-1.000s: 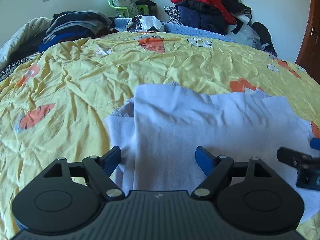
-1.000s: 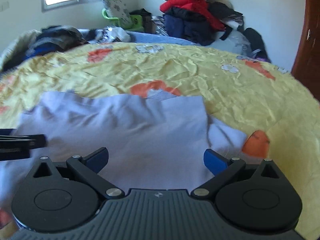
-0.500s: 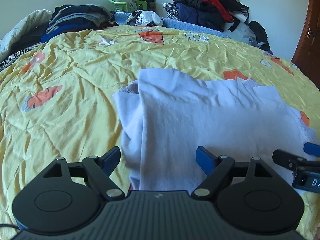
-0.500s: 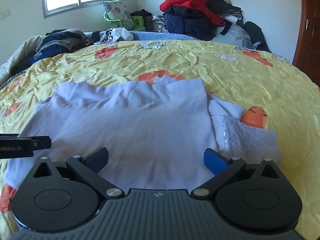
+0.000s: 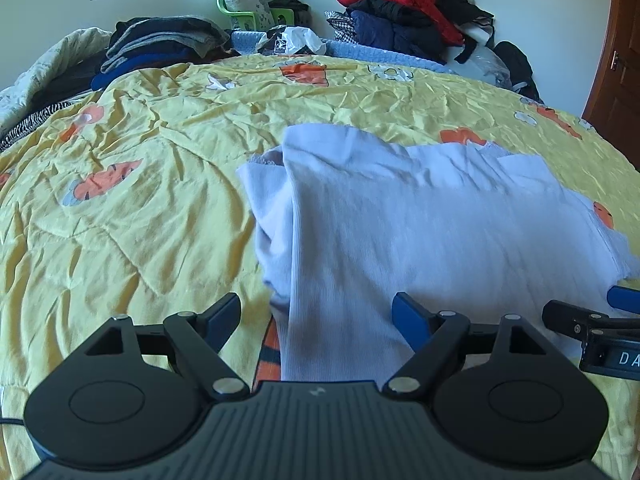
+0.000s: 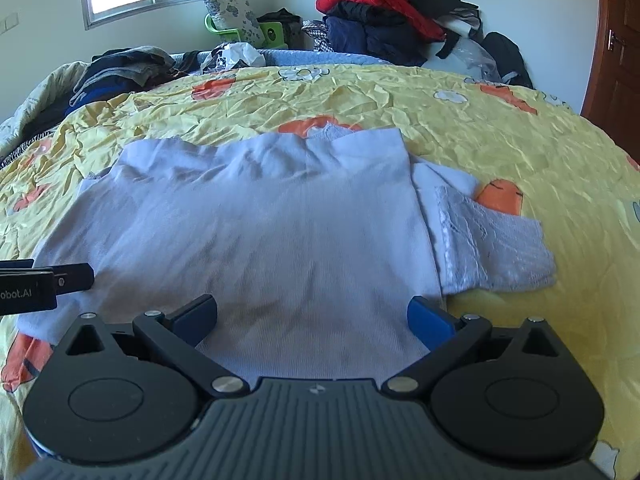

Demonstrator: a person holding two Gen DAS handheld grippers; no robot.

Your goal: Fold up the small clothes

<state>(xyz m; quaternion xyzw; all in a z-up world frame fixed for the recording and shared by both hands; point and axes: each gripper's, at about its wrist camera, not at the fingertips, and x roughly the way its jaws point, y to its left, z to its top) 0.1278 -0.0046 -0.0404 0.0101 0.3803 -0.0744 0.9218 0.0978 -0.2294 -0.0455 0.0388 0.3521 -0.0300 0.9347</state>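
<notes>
Bed: a wide bed under a crumpled yellow quilt (image 5: 160,208) printed with orange figures and white flowers; it fills most of both views.
Far clutter: a heap of red and dark clothes (image 6: 384,12) piled in the far corner, a stack of folded dark garments (image 5: 160,44) at the far left edge of the bed, and a green chair (image 6: 224,32) under the window.
Garment: a pale lavender top (image 6: 272,232) lies flat on the quilt, close in front of both grippers, its ribbed body folded over itself with soft creases near the far edge.
Garment sides: on the right a lace-trimmed sleeve (image 6: 492,248) sticks out flat from under the folded body; on the left a bunched fold (image 5: 268,216) shows beneath the top layer.
Left gripper (image 5: 316,316): blue fingers spread wide over the garment's near left edge, pinching nothing.
Right gripper (image 6: 312,318): fingers likewise spread apart above the near hem, cloth lying between them but not clamped.
</notes>
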